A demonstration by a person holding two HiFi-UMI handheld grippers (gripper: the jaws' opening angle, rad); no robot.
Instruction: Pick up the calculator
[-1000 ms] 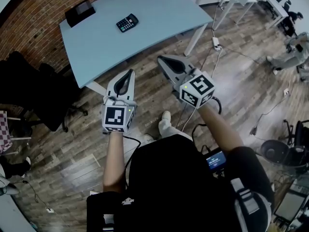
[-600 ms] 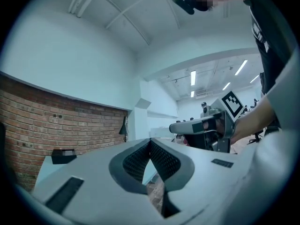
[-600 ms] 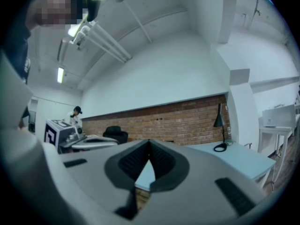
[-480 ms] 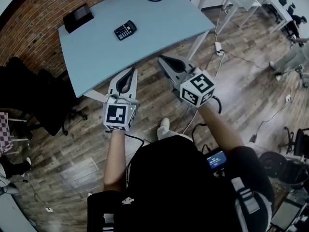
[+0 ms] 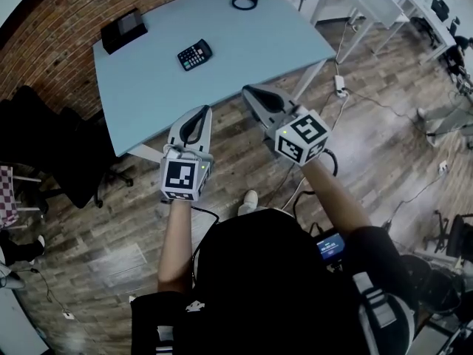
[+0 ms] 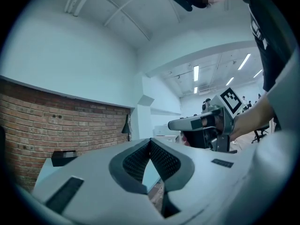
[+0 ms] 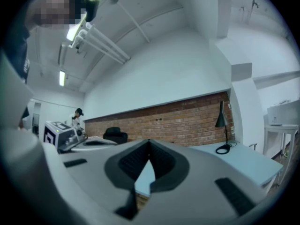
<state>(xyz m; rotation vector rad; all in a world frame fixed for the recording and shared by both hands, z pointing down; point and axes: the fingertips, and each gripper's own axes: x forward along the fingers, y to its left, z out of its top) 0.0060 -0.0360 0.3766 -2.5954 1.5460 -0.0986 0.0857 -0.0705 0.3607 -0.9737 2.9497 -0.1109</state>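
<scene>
Calculator lies flat on the counter, well ahead of the left tool and right tool, both pressed together and empty, so arriving unopened could shove it across the smooth top.

The desk has a smooth matt top, the floor is grained wood planking, the wall rough brick, and the calculator looks like dark plastic.

Right hand-held gripper, jaws together, before table
</scene>
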